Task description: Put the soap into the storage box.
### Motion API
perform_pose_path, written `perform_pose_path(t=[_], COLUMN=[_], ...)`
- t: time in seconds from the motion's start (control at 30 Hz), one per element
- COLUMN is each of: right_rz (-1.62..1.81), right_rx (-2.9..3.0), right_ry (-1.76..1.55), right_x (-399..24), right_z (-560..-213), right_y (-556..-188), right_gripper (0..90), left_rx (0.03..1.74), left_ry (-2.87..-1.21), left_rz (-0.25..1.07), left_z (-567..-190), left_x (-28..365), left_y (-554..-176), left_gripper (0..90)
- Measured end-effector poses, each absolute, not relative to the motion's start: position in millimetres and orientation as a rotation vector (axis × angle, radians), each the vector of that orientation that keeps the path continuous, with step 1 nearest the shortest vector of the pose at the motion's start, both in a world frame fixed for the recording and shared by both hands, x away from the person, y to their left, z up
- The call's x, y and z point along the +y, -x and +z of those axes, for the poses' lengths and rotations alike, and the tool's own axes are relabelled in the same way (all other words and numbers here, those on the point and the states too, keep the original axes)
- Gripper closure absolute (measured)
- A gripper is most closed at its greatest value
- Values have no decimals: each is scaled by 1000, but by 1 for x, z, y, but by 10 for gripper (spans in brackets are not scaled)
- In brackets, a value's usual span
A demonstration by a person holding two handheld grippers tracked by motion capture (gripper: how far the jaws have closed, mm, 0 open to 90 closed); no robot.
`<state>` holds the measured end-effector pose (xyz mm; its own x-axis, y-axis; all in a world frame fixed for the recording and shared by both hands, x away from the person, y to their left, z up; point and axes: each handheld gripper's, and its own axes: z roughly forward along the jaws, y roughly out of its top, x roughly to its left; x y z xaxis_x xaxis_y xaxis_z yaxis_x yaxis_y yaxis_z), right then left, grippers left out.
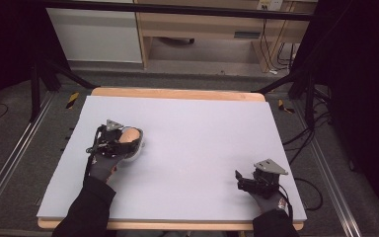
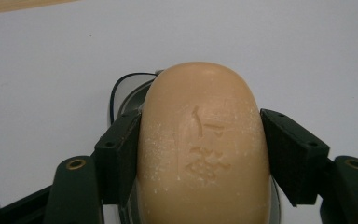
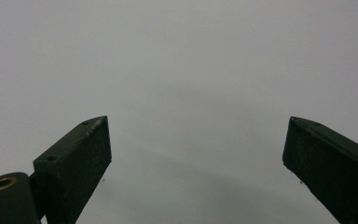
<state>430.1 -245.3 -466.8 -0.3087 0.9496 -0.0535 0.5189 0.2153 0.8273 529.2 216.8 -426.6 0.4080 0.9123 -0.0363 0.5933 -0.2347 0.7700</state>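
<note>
The bar of soap (image 2: 204,149) is a rounded, peach-tan oval with a mark stamped into its top face and pale crumbs speckling its surface. It sits over a shallow clear soap dish (image 2: 127,95) with a dark rim line, whose edge peeks out behind and to the left of the bar; the dish rests on the pale lilac table (image 1: 192,143), toward the left edge and about midway between the near and far edges. The left claw (image 2: 200,154) is clamped on the soap, one black jaw pressed against each long side, so the bar fills the gap between them and its rounded end juts out past the jaw tips. In the high view the left claw (image 1: 123,140) and soap (image 1: 130,134) show together over the dish. Over by the near right corner of the table, the right claw (image 3: 196,154) is spread wide, nothing between its jaws, with bare table surface beneath; it is well apart from the soap
</note>
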Motion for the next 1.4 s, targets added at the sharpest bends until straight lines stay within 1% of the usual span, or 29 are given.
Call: perform_pose_path(t=[0.33,0.97,1.4], right_rz=[970,962,960], right_rx=[1930,1936,1939], right_ry=[-1353,-1342,-1339], right_x=[-245,-244,-244], right_z=[-467,-468,-468], right_y=[-430,-431,-431], right_gripper=[80,80,81], left_rx=[1284,1288,1266], left_ry=[-1970,-1951,-1965], left_rz=[564,587,620], left_z=[-432,-436,-436], left_x=[216,214,209], left_y=[-531,-529,-528], left_gripper=[317,305,267])
